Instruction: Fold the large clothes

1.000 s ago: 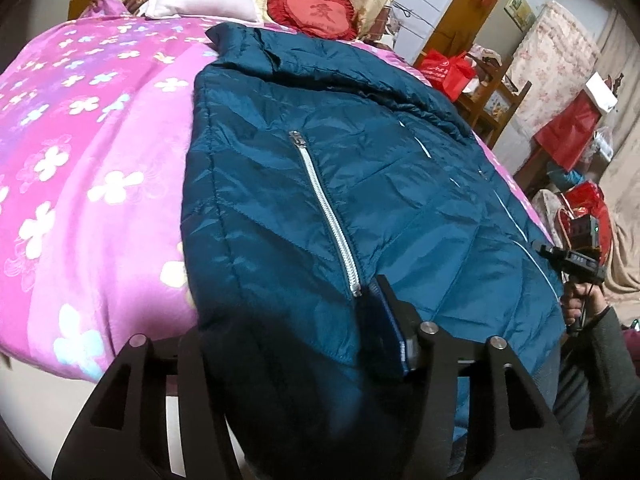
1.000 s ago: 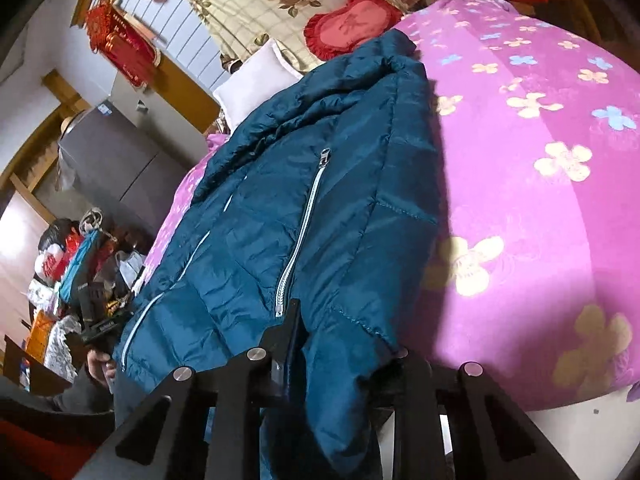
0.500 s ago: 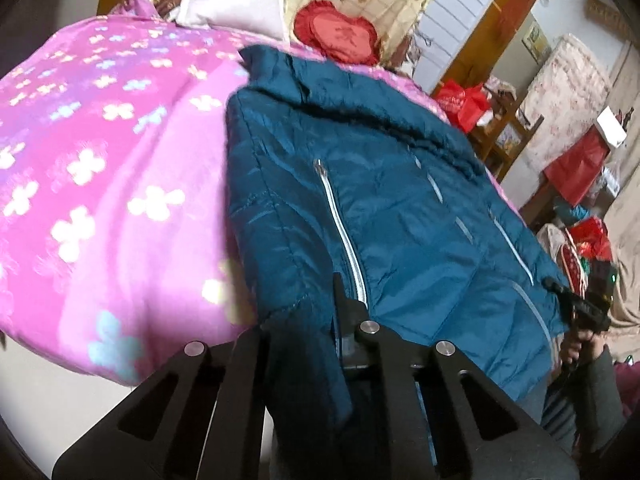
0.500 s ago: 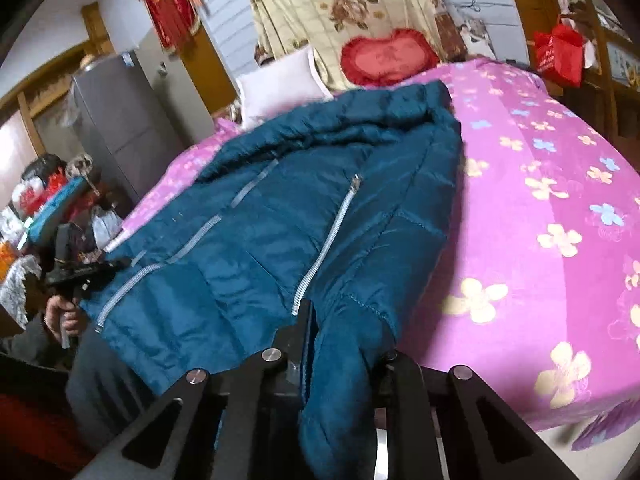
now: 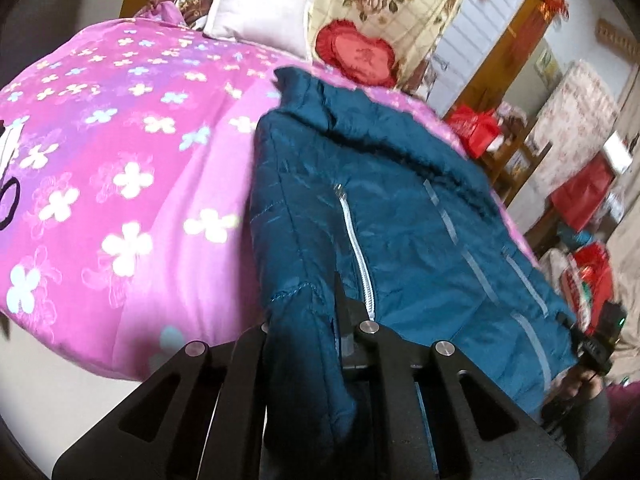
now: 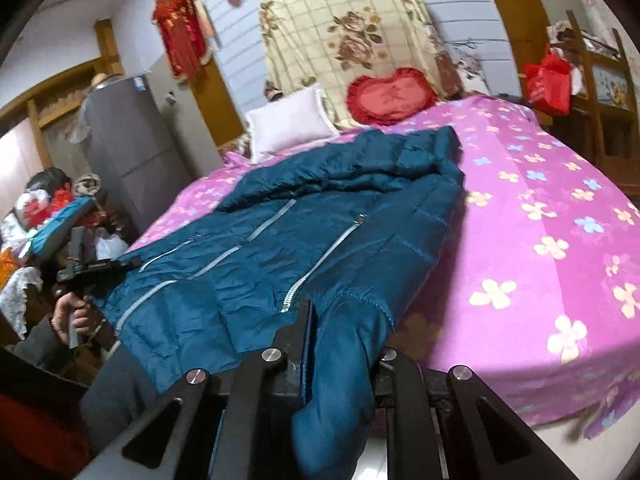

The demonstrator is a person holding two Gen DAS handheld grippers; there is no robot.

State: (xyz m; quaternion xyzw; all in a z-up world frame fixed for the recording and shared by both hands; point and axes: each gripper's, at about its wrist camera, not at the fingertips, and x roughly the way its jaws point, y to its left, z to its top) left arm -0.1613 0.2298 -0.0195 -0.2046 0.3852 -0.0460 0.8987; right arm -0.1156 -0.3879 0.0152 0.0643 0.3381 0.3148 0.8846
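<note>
A dark teal puffer jacket with silver zips lies lengthwise on a pink flowered bed, collar toward the pillows. My left gripper is shut on the jacket's hem at one bottom corner, cloth bunched between its fingers. My right gripper is shut on the jacket at the other bottom corner. Each gripper shows small in the other's view: the right one at the left wrist view's right edge, the left one at the right wrist view's left edge. The hem hangs over the bed's near edge.
A white pillow and a red heart cushion lie at the head of the bed. A grey fridge and piled clutter stand on one side, wooden shelves with red bags on the other.
Both grippers have closed on the jacket's bottom corners and lifted, pulling the hem toward me. Both views have tilted up to show more of the room.
</note>
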